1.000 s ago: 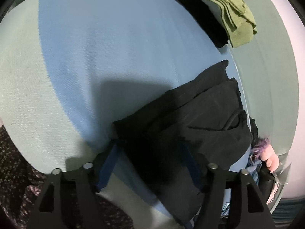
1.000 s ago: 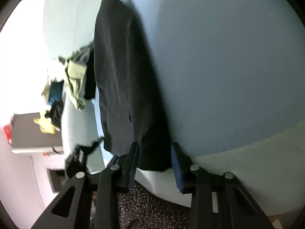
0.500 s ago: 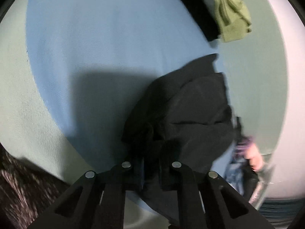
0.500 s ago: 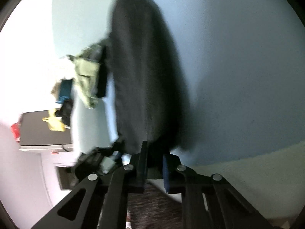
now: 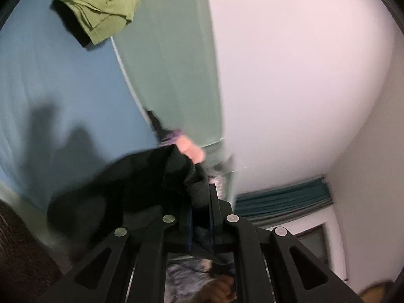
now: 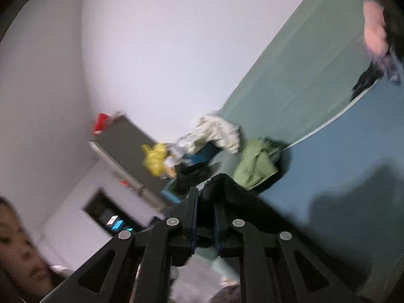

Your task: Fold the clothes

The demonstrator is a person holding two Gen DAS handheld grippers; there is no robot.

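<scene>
A black garment (image 5: 121, 184) hangs lifted off the blue sheet (image 5: 50, 80), bunched and blurred. My left gripper (image 5: 200, 202) is shut on one edge of it, cloth pinched between the blue pads. In the right wrist view the same black garment (image 6: 234, 192) drapes off to the right, and my right gripper (image 6: 205, 202) is shut on another edge. Both cameras are tilted up toward the pale wall.
A folded green garment (image 5: 103, 7) lies on a black one at the far side of the sheet; it shows again (image 6: 255, 166) near a white crumpled cloth (image 6: 217, 131), a yellow bag (image 6: 154, 159) and a grey cabinet (image 6: 121, 141). A person's hand (image 5: 192, 149) is beside the bed edge.
Both grippers closed on the black garment and lifted it off the sheet. The cameras swung upward, so wall and room now fill much of both views.
</scene>
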